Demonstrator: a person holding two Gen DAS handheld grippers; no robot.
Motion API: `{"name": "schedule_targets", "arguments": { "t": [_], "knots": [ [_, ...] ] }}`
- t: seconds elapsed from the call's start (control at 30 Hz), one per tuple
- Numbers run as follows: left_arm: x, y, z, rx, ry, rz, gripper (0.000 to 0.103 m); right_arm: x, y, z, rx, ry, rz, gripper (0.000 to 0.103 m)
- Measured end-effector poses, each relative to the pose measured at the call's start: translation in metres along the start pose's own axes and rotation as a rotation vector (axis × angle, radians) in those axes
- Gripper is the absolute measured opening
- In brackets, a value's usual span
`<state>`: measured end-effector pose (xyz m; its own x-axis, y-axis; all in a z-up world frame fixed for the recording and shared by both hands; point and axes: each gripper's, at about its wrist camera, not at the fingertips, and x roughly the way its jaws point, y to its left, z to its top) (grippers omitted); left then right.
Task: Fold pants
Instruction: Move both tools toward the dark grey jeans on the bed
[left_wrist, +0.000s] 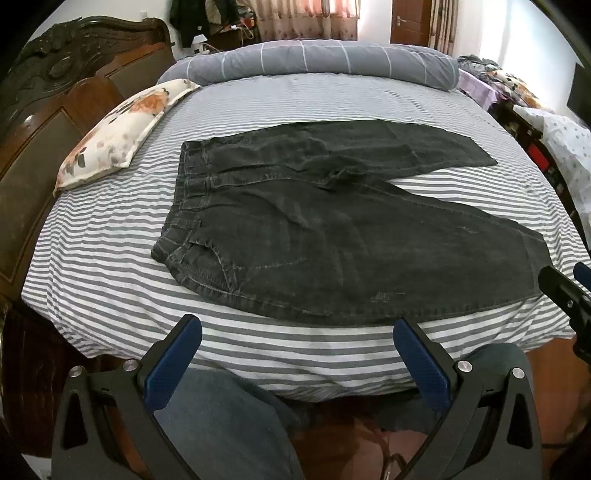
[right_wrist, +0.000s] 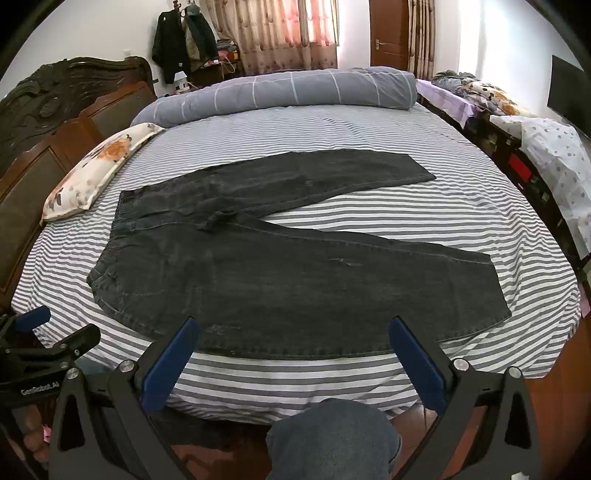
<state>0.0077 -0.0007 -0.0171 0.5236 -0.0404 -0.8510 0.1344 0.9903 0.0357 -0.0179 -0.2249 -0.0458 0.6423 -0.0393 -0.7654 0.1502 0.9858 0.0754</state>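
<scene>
Hand-held gripper (left_wrist: 297, 332) wide apart, empty

Ahead of the left gripper (left_wrist: 297, 328), the pants (left_wrist: 332, 229) hide the striped sheet (left_wrist: 110, 280) beneath them. The right gripper (left_wrist: 565, 299) shows only partly at that view's right edge, its jaws cut off, so their spread cannot be read there. Below both grippers, the person's knees (right_wrist: 332, 435) cover the bed's near edge. The clutter (right_wrist: 225, 51) far ahead is too small to identify.
</scene>
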Motion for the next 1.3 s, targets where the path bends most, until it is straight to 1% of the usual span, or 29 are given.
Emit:
{"name": "schedule_targets", "arguments": {
  "t": [0.33, 0.57, 0.87, 1.3],
  "knots": [
    [0.001, -0.002, 0.007, -0.003, -0.005, -0.005, 0.103, 0.005, 0.001, 0.006, 0.011, 0.006, 0.009, 0.102],
    [0.000, -0.005, 0.021, -0.006, -0.020, -0.006, 0.103, 0.009, 0.014, 0.019, 0.006, -0.003, 0.028, 0.102],
    [0.004, -0.007, 0.029, -0.013, -0.027, 0.000, 0.103, 0.019, 0.029, 0.028, -0.012, 0.003, 0.044, 0.102],
    [0.018, 0.005, 0.042, -0.044, -0.024, 0.014, 0.103, 0.030, 0.030, 0.032, -0.006, 0.007, 0.040, 0.102]
  ]
}}
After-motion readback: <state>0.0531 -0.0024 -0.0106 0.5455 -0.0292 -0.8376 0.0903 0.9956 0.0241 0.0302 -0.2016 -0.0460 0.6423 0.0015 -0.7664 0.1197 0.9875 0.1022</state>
